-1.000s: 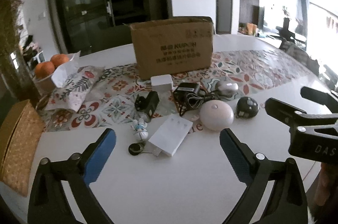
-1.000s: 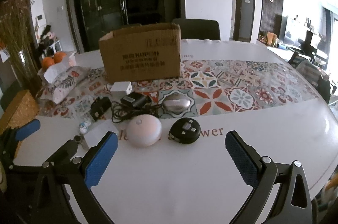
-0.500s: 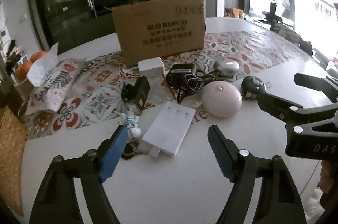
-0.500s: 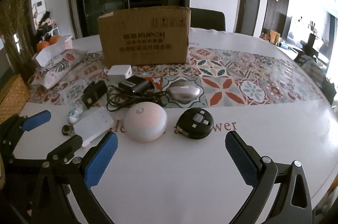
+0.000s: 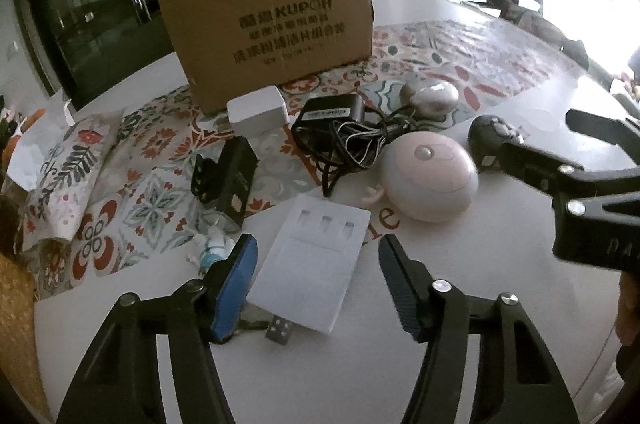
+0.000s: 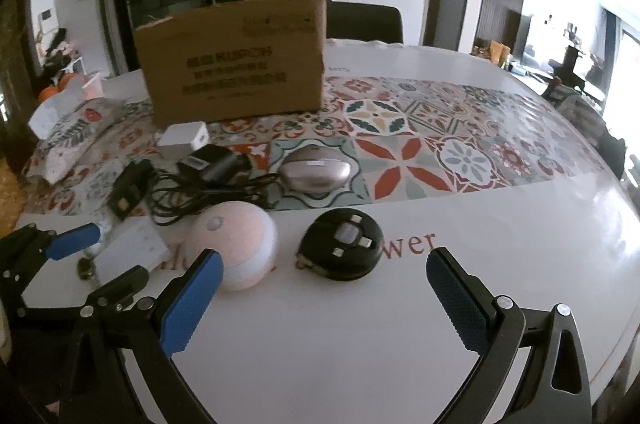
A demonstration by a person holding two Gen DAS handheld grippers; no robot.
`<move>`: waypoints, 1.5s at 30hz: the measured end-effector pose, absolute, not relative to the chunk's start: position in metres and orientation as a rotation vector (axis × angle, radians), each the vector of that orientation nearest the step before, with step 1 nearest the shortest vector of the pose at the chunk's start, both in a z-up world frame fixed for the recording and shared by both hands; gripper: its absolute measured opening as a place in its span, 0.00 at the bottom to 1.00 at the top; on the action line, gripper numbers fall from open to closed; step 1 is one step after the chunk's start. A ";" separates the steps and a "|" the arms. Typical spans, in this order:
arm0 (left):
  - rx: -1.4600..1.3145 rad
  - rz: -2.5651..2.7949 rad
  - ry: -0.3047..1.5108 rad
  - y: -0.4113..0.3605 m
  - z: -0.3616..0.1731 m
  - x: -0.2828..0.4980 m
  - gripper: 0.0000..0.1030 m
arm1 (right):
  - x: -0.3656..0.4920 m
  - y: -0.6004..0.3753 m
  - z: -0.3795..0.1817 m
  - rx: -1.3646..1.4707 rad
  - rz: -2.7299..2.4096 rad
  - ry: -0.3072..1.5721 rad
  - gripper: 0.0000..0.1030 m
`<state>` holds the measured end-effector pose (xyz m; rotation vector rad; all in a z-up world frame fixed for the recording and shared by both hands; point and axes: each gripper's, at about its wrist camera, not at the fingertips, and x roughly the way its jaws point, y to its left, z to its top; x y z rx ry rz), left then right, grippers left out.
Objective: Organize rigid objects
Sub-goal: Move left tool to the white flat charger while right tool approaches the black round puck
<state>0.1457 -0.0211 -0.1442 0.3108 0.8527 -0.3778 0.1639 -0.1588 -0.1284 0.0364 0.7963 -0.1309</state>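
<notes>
I am lowering my left gripper (image 5: pixel 316 280) over the flat white adapter (image 5: pixel 314 264), jaws closing in but the pads not yet pressing on it (a gap shows on each side). The adapter is lying on the white table (image 5: pixel 360 364), well in front of the cardboard box (image 5: pixel 272 24). I am holding my right gripper (image 6: pixel 320 296) wide open and empty, just short of the black round gadget (image 6: pixel 344 244), which is sitting in front of the box beside the pink dome (image 6: pixel 236 244)
</notes>
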 end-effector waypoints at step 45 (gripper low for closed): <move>0.165 -0.341 0.987 -0.027 -0.159 0.181 0.47 | 0.209 -0.187 -0.168 0.159 -0.081 0.893 0.60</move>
